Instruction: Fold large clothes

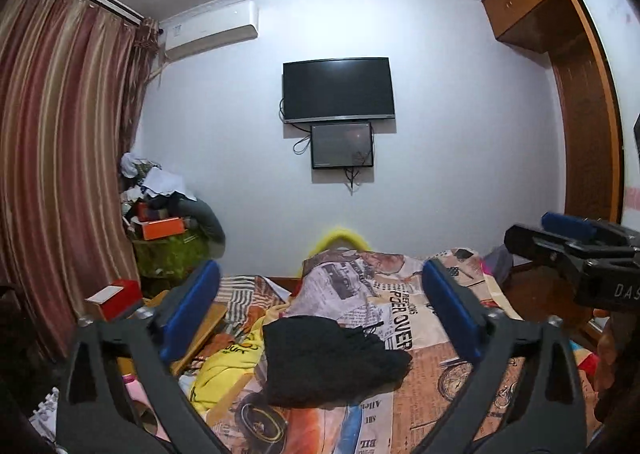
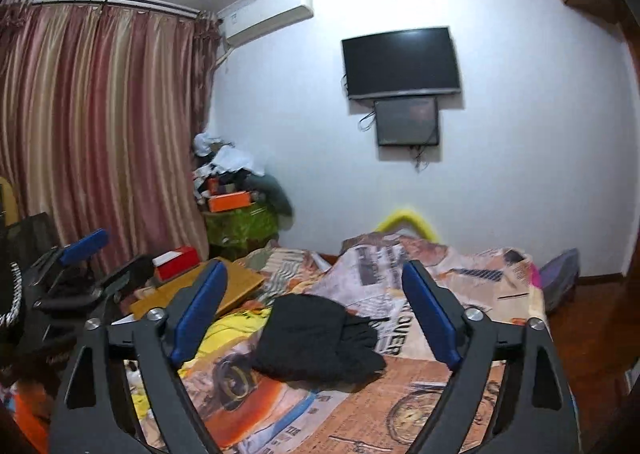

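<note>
A black garment [image 1: 332, 362] lies bunched on the printed bedspread [image 1: 432, 386], also in the right wrist view [image 2: 316, 338]. A yellow garment [image 1: 224, 370] lies crumpled to its left, and it shows in the right wrist view [image 2: 228, 330]. My left gripper [image 1: 320, 310] is open and empty, held above the bed with the black garment between its blue pads. My right gripper [image 2: 316, 310] is open and empty, likewise above the garment. Each gripper shows in the other's view, the right one [image 1: 568, 238] and the left one [image 2: 76, 258].
A wooden board [image 2: 200, 294] and a red box [image 2: 176, 258] lie at the bed's left. A cluttered pile with an orange box [image 1: 164, 228] stands in the corner by the striped curtain [image 1: 60, 153]. A TV [image 1: 338, 89] hangs on the wall. A wooden wardrobe [image 1: 576, 93] stands on the right.
</note>
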Demonstrator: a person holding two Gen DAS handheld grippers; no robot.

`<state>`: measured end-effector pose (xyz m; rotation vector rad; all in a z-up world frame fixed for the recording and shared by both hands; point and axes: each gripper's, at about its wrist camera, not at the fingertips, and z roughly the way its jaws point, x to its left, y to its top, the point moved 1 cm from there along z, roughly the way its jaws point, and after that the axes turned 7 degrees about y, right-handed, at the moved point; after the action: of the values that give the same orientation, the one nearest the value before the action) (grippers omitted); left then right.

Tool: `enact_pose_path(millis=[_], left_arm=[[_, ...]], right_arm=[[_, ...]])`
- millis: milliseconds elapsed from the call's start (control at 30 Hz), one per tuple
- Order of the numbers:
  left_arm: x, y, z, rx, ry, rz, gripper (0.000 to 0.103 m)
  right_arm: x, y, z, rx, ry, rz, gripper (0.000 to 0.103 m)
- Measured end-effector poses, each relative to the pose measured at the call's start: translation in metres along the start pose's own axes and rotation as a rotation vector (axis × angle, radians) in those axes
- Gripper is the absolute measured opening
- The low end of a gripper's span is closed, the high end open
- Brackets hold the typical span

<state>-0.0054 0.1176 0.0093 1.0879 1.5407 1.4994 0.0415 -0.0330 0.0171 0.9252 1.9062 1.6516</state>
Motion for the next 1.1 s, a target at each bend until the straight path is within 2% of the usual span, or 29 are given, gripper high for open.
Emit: enact_pose_path(millis=[133,567,1100], left_arm=[[-0.001,-0.007,-0.006,0.025,-0.004,-0.012,0.103],[-0.004,-0.011,-0.015,0.022,0.027,-0.015,0.103],[-0.004,-0.019,0.000,0.065,0.028,-0.024,0.103]], right_arm=[[0.004,-0.003,-0.002,-0.004,-0.035,0.002,0.103],[0.002,-0.010,-0.009,0.019,-0.051,0.045,0.103],[0.004,-0.016,-0.009,0.059,-0.069,0.051,0.103]])
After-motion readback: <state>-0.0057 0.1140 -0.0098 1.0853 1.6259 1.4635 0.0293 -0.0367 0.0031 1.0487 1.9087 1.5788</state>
